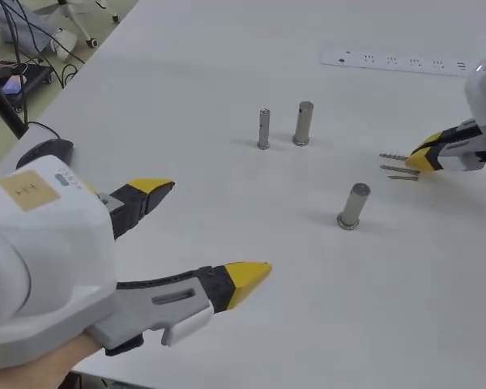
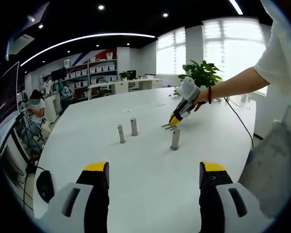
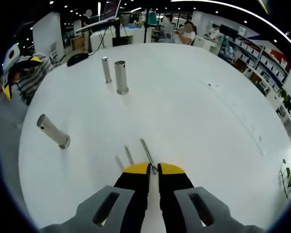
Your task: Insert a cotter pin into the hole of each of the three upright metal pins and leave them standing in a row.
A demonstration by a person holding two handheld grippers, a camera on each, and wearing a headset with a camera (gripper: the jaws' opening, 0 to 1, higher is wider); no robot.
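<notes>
Three upright metal pins stand on the white table [image 1: 227,65]: a thin one [image 1: 264,128], a thicker one [image 1: 303,122] beside it, and a third [image 1: 353,206] nearer and to the right, apart from the pair. Three cotter pins [image 1: 398,168] lie flat right of them. My right gripper [image 1: 424,160] is down at their right ends, its jaws shut on the near end of one cotter pin [image 3: 148,153]; two others [image 3: 128,155] lie beside it. My left gripper [image 1: 204,231] hovers open and holds nothing at the near left, well short of the metal pins [image 2: 134,126].
A white power strip [image 1: 397,61] lies at the far right of the table. A dark mouse [image 1: 44,151] sits by the left edge. Past that edge there are cables and chair legs on the floor. A person's arm [image 2: 233,85] holds the right gripper.
</notes>
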